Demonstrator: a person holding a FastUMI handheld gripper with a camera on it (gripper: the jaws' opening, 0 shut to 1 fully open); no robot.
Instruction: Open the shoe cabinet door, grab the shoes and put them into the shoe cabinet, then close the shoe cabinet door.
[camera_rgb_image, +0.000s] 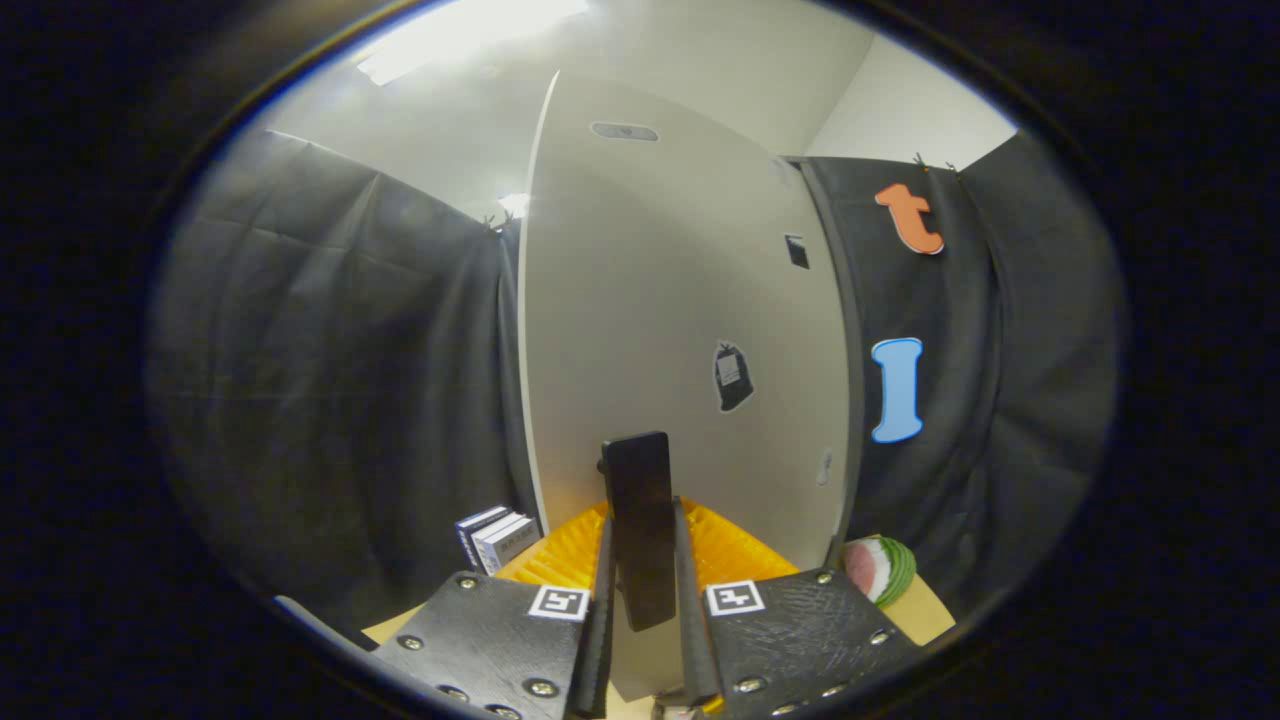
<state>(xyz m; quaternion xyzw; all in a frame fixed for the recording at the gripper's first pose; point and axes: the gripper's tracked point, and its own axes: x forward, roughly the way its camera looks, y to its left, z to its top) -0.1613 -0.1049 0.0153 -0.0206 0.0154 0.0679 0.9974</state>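
The shoe cabinet's white door (680, 300) rises straight ahead, very close, with a dark frame strip along its right side. Its left edge stands free against the black cloth and the ceiling. A black bar handle (640, 530) stands upright low on the door. My gripper (643, 515) is shut on this handle, with one thin black finger (604, 590) pressing on its left side and the other on its right. Something yellow and ridged (735, 550) shows behind the handle on both sides, at the foot of the door; I cannot tell what it is.
A few small books (497, 538) stand left of the door's foot. A watermelon-slice toy (880, 568) lies to the right on a tan surface (925, 615). Black cloth hangs on both sides of the cabinet. Small dark stickers (733, 376) sit on the door.
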